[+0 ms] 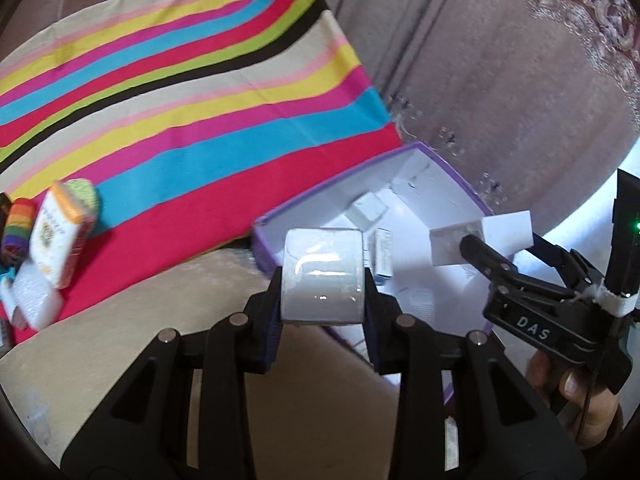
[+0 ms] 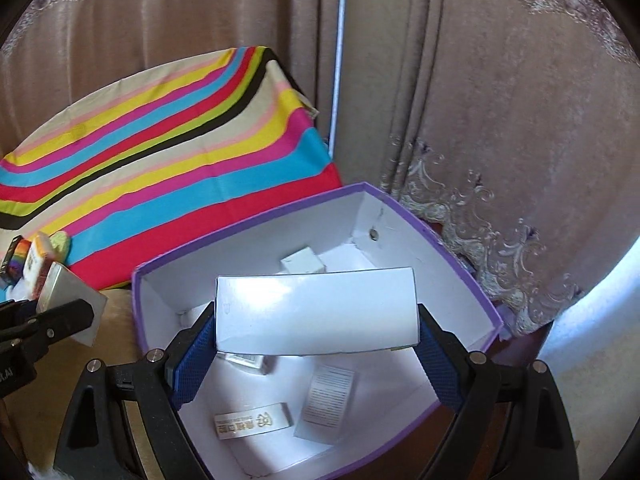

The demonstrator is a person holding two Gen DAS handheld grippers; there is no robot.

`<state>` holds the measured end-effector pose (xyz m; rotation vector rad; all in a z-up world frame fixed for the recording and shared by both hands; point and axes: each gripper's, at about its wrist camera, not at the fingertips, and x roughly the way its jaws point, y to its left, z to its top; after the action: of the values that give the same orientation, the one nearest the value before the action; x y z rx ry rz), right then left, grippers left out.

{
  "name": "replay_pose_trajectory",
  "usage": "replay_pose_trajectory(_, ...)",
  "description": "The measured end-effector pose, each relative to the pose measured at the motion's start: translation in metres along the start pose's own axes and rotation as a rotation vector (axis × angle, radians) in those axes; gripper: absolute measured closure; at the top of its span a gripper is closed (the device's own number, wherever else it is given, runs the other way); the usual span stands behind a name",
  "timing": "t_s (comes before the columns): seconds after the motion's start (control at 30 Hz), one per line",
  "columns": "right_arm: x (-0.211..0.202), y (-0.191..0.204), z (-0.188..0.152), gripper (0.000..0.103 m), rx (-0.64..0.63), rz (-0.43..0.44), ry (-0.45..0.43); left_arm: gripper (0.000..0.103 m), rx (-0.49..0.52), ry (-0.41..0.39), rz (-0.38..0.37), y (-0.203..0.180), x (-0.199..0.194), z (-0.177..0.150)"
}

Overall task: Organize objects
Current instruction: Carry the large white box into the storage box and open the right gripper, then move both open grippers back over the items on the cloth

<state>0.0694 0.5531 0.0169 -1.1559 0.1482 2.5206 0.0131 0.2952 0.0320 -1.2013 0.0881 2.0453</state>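
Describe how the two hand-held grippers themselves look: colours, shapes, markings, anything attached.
Both are black plastic with angular linkage arms joined by round silver pins. The left hand-held gripper and the right hand-held gripper have fingers faced with blue textured pads. Seen from the left wrist, the right one's body bears white letters "DAS", a white tape wrap and a green light.

The small box (image 1: 322,276) pinched in the left gripper (image 1: 323,280) looks like white card under a glossy film that catches the light. The long box (image 2: 316,312) between the right gripper's (image 2: 318,356) rough blue pads (image 2: 192,364) is smooth matt card. Below both, the purple bin (image 2: 404,208) has plain white paper walls. Left of the grippers lies a striped cloth (image 1: 192,100), smooth and matt; behind hangs a soft-sheened embroidered curtain (image 2: 500,120)
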Motion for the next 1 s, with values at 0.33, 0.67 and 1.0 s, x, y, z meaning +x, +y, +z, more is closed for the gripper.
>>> replay_pose_trajectory(0.33,0.014,-0.015,-0.005,0.009,0.061,-0.035,0.044,0.033,0.021,0.035,-0.091,-0.018,0.015,0.005)
replay_pose_trajectory(0.67,0.018,0.009,-0.006,0.009,0.084,0.071,0.08,0.033,-0.089,0.0,-0.044,0.012,0.0,0.003)
replay_pose_trajectory(1.0,0.01,0.083,0.001,0.009,-0.043,0.222,0.111,0.031,-0.243,-0.054,0.068,0.082,-0.039,-0.004)
